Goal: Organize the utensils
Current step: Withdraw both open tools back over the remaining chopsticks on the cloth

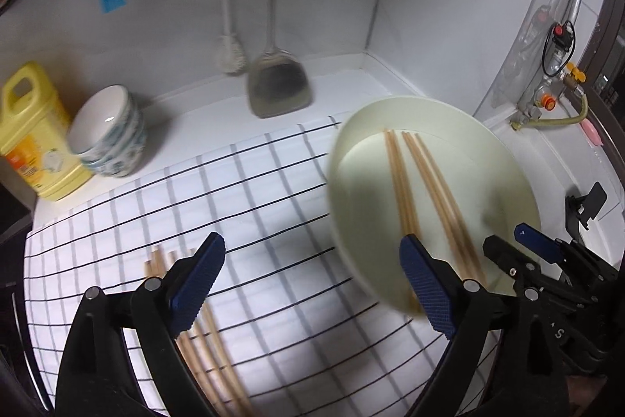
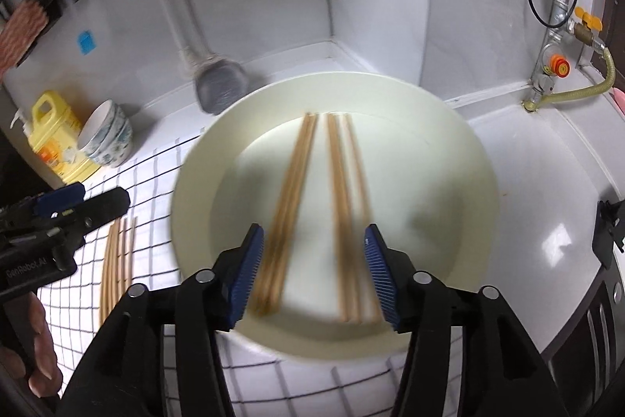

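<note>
Readable writing is scarce: white lettering on the black body of the left gripper (image 2: 58, 213), seen from the right wrist view, is spelling out "GenRobot.AI". The orange-and-white label on the yellow jug (image 1: 37, 143) is too blurred to read.

The left gripper (image 1: 312, 284) is pointing steeply down over the checked cloth (image 1: 254, 206), its blue-padded fingers (image 1: 197, 284) standing wide apart with nothing between them. A loose group of wooden chopsticks (image 1: 207, 342) is lying on the cloth, passing under the left finger. A person's hand (image 2: 39, 350) is gripping this tool's handle at the lower left edge of the right wrist view.

The right gripper (image 2: 312, 276) is also tilting steeply down, its fingers (image 2: 244, 276) spread well apart and gripping nothing. Beyond and below them, two pairs of chopsticks (image 2: 289, 206) are lying in the cream plate (image 2: 468, 159), one pair just inside each fingertip and running away from the gripper. The plate is sitting partly on the cloth's right edge.

Farther ahead of both grippers, a stack of bowls (image 1: 111, 135) is standing beside the jug, and a metal spatula (image 1: 277, 81) is hanging against the wall.
</note>
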`<state>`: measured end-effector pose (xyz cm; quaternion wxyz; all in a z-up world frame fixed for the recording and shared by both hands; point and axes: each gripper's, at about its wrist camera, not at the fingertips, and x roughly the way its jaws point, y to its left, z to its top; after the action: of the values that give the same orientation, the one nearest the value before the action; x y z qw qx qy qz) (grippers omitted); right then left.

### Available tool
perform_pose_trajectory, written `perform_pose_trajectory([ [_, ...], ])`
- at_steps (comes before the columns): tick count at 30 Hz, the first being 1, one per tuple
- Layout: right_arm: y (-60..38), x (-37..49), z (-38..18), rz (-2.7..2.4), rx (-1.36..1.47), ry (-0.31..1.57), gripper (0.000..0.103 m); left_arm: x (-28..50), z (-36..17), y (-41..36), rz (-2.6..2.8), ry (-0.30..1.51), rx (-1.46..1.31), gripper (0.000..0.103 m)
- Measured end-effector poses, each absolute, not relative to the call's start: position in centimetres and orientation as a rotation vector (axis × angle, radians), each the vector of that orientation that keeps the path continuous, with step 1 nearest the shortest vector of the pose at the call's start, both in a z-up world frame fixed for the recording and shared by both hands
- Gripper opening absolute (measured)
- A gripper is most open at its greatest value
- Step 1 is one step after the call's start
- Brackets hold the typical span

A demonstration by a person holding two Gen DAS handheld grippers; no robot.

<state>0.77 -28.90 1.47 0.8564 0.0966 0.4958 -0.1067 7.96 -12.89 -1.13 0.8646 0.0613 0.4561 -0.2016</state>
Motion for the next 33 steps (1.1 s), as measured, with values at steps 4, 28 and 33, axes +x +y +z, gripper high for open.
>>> perform_pose_trajectory([
  [4,-25.8,0.0,2.1,-0.209,0.186,1.033,0.060,6.8,-0.4,-9.5,-0.393,0.942,0.123,0.095],
  [28,-11.1,-3.2,1.9,-0.085,0.135,1.039,0.070,1.6,-2.7,8.8,-0.198,0.971,0.046,0.096],
  [33,-10.6,-3.7,0.7,-0.066,0.128,1.071,0.070,1.1,-4.2,10.3,-0.158,0.997,0.007,0.096],
])
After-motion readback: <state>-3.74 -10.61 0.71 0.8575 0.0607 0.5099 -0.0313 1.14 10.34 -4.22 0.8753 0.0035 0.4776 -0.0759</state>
